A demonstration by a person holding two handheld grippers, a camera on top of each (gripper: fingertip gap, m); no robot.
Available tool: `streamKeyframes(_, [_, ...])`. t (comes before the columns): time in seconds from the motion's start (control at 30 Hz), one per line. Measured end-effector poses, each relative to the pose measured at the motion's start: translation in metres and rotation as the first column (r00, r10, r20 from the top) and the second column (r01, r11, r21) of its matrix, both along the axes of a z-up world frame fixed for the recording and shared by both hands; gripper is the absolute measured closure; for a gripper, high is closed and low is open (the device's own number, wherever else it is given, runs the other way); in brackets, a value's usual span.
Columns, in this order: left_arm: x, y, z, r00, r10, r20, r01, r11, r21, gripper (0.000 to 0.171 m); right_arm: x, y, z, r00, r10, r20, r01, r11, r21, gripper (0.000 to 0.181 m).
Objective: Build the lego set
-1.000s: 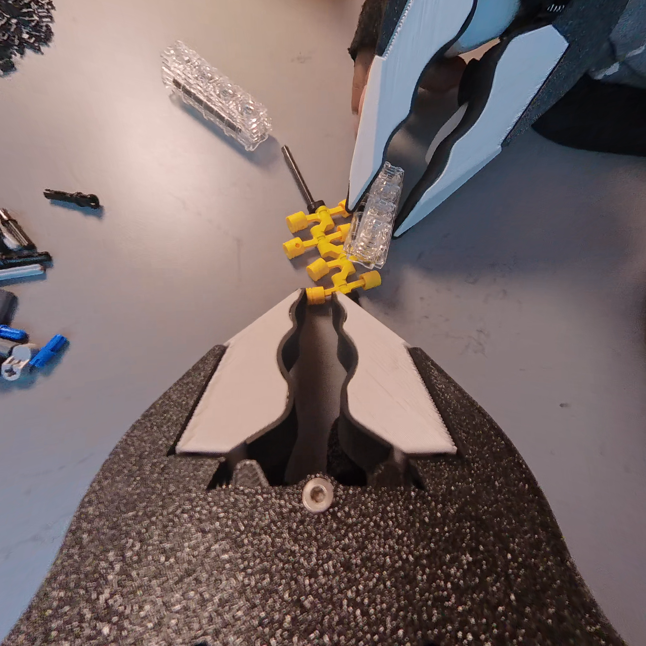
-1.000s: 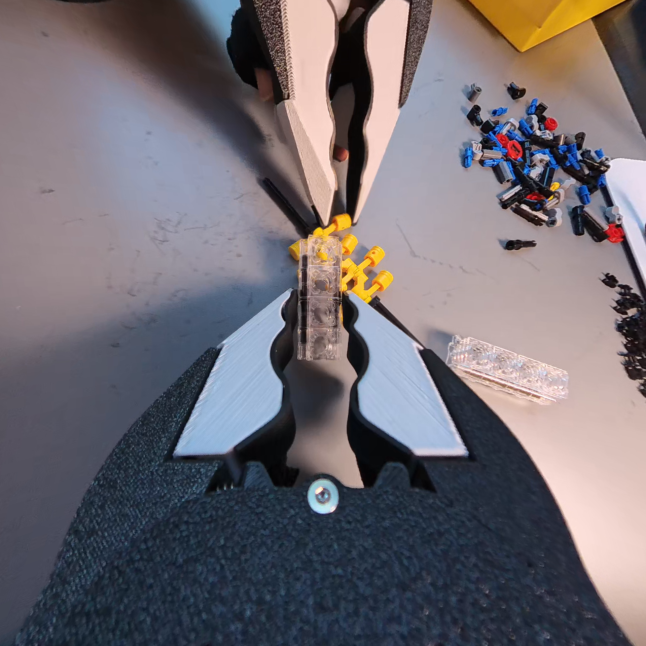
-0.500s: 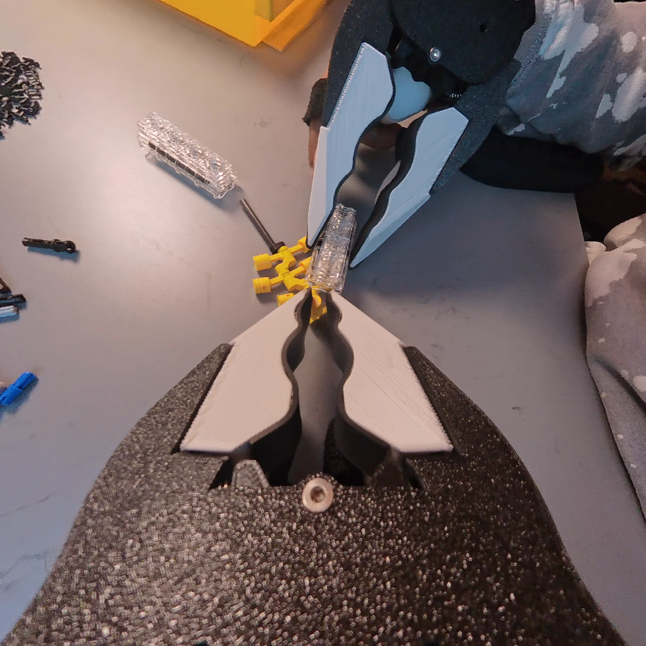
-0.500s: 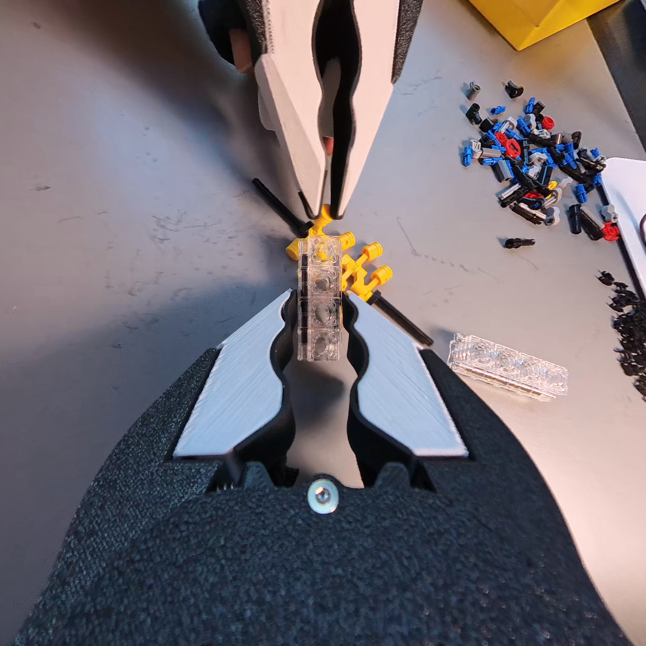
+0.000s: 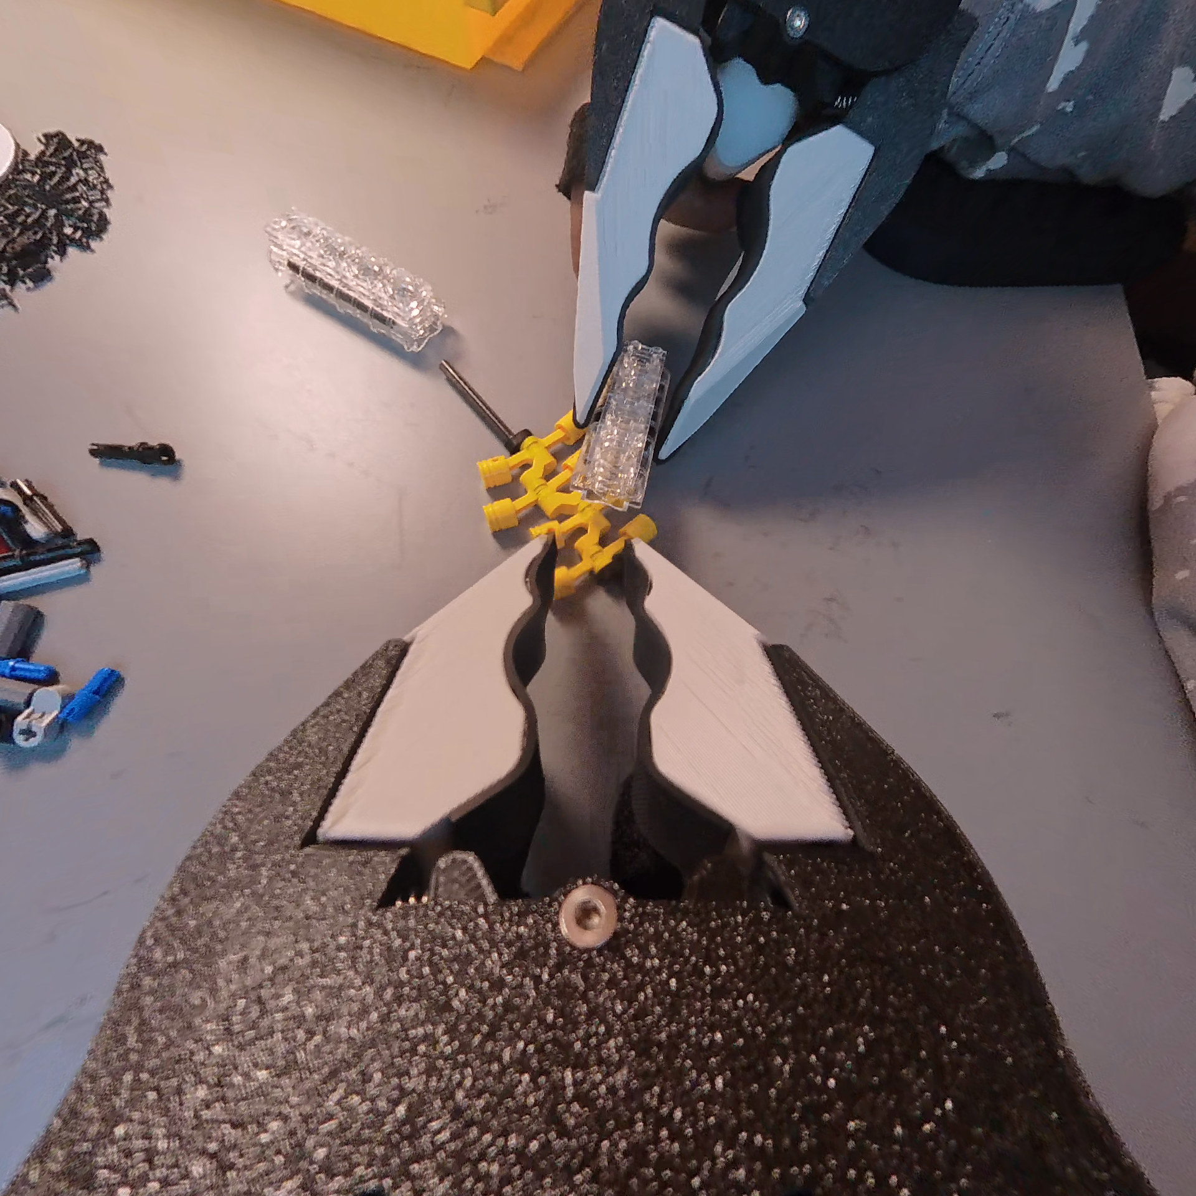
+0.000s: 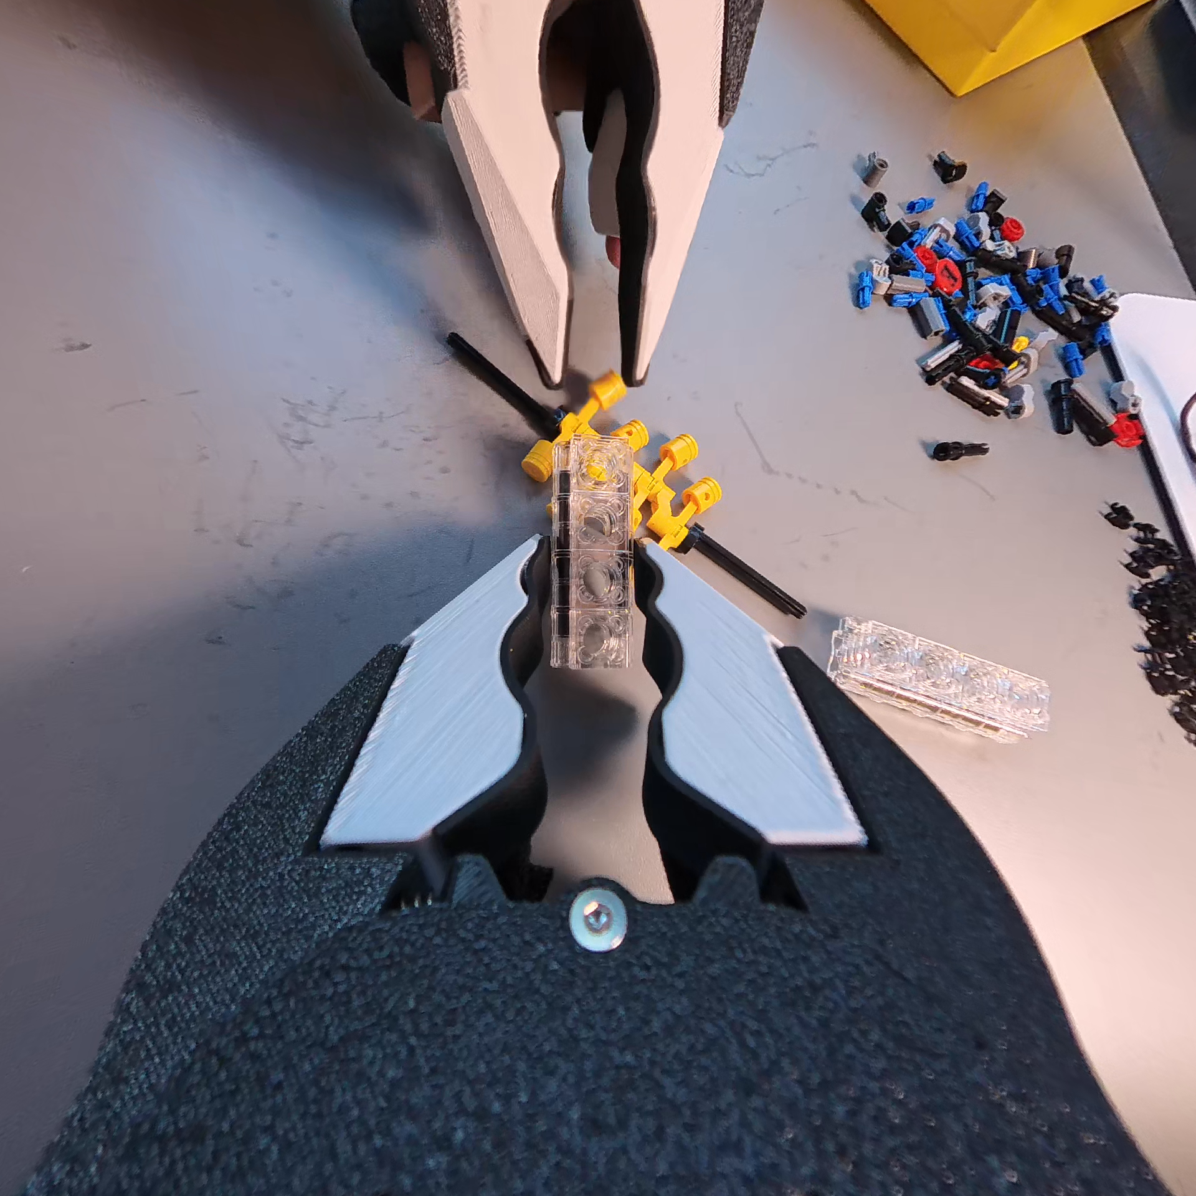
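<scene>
Left wrist view, left to right. At the far left edge of the frame lie loose parts: a heap of small black pieces (image 5: pixel 48 207) at upper left and blue and grey connectors (image 5: pixel 45 699) lower down. Right of these, in the upper left, a spare clear block (image 5: pixel 356 288) rests on the grey tabletop (image 5: pixel 906 582), well apart from the work, presumably waiting its turn. At centre sits the yellow piston assembly (image 5: pixel 550 492), threaded on a black axle (image 5: pixel 476 404) and lying flat on the tabletop. The left gripper (image 5: pixel 586 560) fills the lower frame, its jaws slightly parted around the nearest yellow piston; whether they actually press it cannot be told. It appears placed there to steady the assembly. Upper right of centre, the right gripper (image 5: pixel 624 430) reaches down with its jaws pinching a clear brick (image 5: pixel 621 453), whose lower end meets the yellow pistons. A sleeve (image 5: pixel 1068 97) shows at upper right.

Right wrist view, left to right. The clear brick (image 6: pixel 590 556) stands lengthwise between the jaws at centre, its far end over the yellow assembly (image 6: pixel 673 479), so held probably to seat it over the pistons. The mixed parts pile (image 6: pixel 990 310) and yellow box (image 6: pixel 990 39) occupy the upper right.
</scene>
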State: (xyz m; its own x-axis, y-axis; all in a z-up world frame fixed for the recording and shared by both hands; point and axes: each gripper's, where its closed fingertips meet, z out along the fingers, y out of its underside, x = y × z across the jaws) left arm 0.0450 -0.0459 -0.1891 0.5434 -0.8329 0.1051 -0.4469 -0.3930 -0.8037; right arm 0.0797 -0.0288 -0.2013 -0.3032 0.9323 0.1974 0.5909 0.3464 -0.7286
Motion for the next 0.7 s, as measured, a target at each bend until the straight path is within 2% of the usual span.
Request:
streamKeyframes(0.13, [-0.004,0.000,-0.011,0.998,0.009,-0.055,-0.010,1.000,-0.017,0.152,0.000,0.000,0.000,1.000,0.000,0.000,0.000,1.000,0.000,0.156])
streamKeyframes(0.3, [-0.002,-0.004,-0.002,0.999,-0.008,-0.051,0.008,1.000,-0.010,0.152,0.001,0.001,0.003,1.000,-0.005,-0.016,0.005,1.000,-0.006,0.156])
streamKeyframes(0.47, [0.003,-0.016,-0.013,0.984,-0.056,-0.167,0.058,0.998,0.004,0.154,0.004,0.015,0.012,0.997,-0.058,-0.052,0.057,0.998,-0.031,0.156])
streamKeyframes(0.53, [-0.002,-0.018,-0.020,0.976,-0.066,-0.210,0.069,0.998,0.008,0.157,0.007,0.023,0.012,0.996,-0.081,-0.047,0.081,0.997,-0.017,0.156])
streamKeyframes(0.57, [-0.003,-0.019,-0.021,0.976,-0.069,-0.207,0.071,0.997,0.003,0.163,0.008,0.025,0.013,0.995,-0.090,-0.048,0.089,0.996,-0.015,0.156])
streamKeyframes(0.7, [-0.011,-0.021,-0.022,0.973,-0.091,-0.214,0.090,0.996,-0.012,0.166,0.010,0.032,0.018,0.992,-0.110,-0.065,0.109,0.994,-0.008,0.156])
